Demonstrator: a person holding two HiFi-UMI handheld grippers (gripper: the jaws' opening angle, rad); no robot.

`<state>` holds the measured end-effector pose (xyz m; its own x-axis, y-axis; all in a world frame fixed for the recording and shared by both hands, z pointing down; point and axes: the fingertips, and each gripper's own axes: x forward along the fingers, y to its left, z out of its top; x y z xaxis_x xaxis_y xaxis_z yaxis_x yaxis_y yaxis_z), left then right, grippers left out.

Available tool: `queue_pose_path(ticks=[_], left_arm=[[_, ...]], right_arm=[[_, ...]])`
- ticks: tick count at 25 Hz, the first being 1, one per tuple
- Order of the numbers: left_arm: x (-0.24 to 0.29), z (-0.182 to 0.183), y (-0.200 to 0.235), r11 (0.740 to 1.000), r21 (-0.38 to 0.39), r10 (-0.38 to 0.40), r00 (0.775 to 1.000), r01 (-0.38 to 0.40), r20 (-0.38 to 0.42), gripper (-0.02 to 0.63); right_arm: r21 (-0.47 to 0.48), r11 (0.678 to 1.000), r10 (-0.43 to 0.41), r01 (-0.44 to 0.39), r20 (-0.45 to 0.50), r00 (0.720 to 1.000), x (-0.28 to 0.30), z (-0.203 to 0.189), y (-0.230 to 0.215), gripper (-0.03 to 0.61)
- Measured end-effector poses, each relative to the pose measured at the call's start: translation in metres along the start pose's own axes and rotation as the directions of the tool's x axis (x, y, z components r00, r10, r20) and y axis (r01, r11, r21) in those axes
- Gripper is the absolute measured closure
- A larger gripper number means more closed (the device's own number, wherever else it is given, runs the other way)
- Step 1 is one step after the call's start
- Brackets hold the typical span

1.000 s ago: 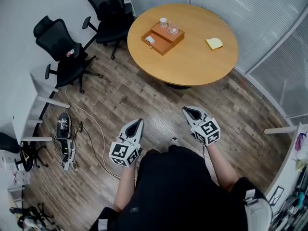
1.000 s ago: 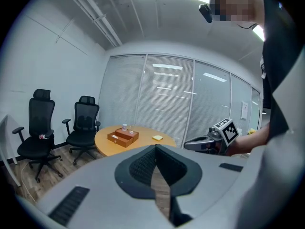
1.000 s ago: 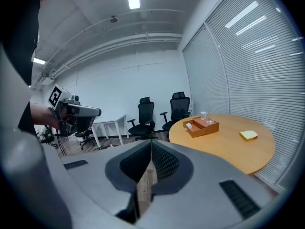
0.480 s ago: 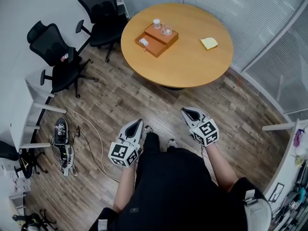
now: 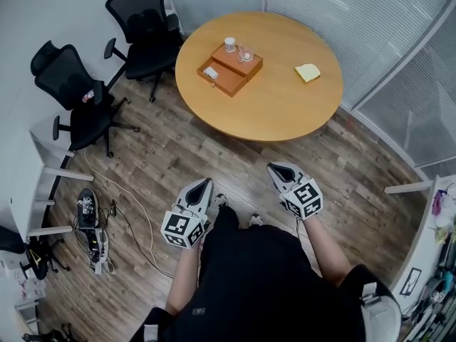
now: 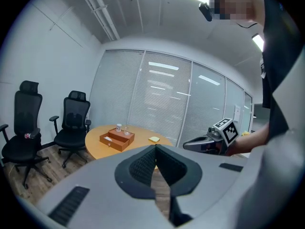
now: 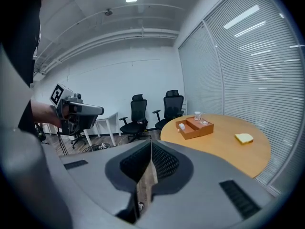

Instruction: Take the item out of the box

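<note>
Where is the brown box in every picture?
Head view: the brown box is near the top middle, on the left part of the round table.
Left gripper view: the box is left of middle, far off.
Right gripper view: the box is right of middle.
Shared landmark: the yellow pad lies right of the box in all three.

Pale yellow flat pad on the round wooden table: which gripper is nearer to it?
Right. The right gripper is short of the pale yellow flat pad, nearly in line with it; the left gripper is farther back and off to the left.
</note>
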<state>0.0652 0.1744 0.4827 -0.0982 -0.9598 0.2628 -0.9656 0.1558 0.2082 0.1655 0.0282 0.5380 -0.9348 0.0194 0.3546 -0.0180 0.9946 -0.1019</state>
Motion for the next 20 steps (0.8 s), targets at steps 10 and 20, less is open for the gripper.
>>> queue_pose_path(ticks=[10, 20], left_arm=[[0.022, 0.018, 0.076, 0.998, 0.000, -0.068, 0.998, 0.068, 0.000, 0.607], [0.040, 0.035, 0.145, 0.992, 0.018, -0.122, 0.992, 0.122, -0.013, 0.607]], right_arm=[[0.000, 0.999, -0.047, 0.047, -0.023, 0.999, 0.064, 0.024, 0.003, 0.571], [0.024, 0.992, -0.123, 0.124, -0.012, 0.992, 0.117, 0.048, -0.001, 0.571]])
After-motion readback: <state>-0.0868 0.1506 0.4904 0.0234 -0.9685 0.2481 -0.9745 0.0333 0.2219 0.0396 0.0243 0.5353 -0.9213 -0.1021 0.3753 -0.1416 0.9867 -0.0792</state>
